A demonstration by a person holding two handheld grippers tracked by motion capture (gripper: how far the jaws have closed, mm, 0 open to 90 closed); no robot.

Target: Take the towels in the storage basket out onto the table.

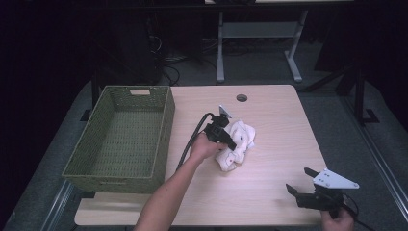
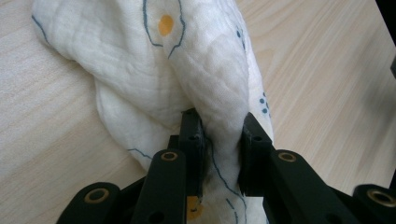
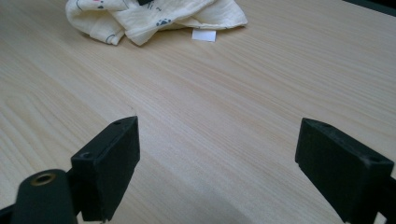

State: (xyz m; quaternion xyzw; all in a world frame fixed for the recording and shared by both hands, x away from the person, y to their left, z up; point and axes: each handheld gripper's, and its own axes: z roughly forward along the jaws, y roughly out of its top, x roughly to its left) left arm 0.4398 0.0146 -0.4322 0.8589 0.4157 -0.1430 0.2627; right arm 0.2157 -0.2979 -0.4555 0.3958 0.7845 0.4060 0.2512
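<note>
Far left, the basket [image 1: 120, 137] sits along the tabletop's left edge, overhanging it a little, and looks empty; we take it as the likely destination for the cloth.

The cloth [image 1: 236, 146] lies crumpled near the middle of the tabletop, well apart from the basket. The left gripper [image 1: 226, 137] is on it, with its jaws clamped on a raised fold; in the left gripper view that fold [image 2: 219, 116] is bunched tight between the two pads.

Judgement: the step in hand is securing the grip ahead of a lift. To do it well, we should keep the pinch deep on the fold rather than at its thin edge, lift straight up until the trailing cloth clears the table, then carry it left, high enough to pass the basket's near wall without dragging.

Near the tabletop's front right corner, the right gripper [image 1: 308, 185] hovers with jaws wide apart, nothing between them. Its white tag [image 3: 204, 35] shows beside the cloth.
</note>
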